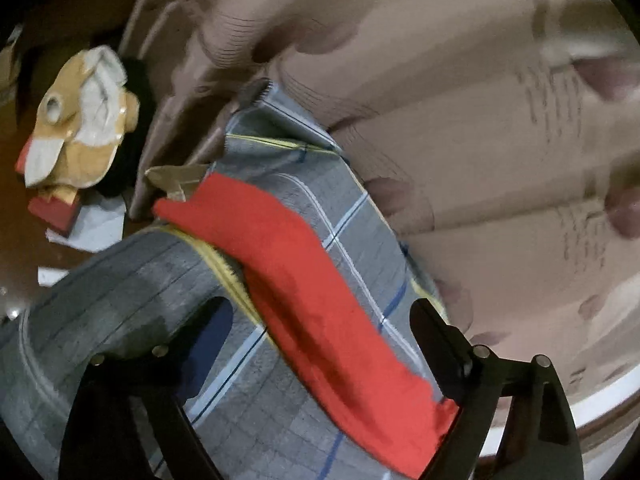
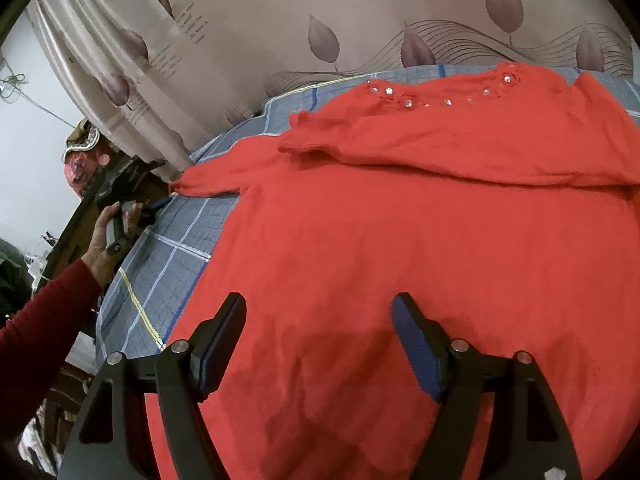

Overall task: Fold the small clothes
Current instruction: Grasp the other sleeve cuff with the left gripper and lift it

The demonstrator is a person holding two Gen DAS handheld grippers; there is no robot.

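Observation:
A small red knit top [image 2: 380, 232] with shiny studs at the neckline lies spread on a grey checked cloth [image 2: 172, 248]. Its right sleeve is folded across the chest; its left sleeve [image 1: 304, 280] stretches out to the left edge. My right gripper [image 2: 318, 332] is open, hovering over the lower body of the top. My left gripper [image 1: 324, 320] is open at the sleeve, which runs between its fingers. It also shows in the right wrist view [image 2: 158, 204], held by a hand at the sleeve's cuff.
A beige curtain [image 2: 280, 20] with a leaf print hangs behind the cloth. An orange and white toy figure [image 1: 80, 120] sits on a dark brown surface to the left. The cloth's edge drops off at the left.

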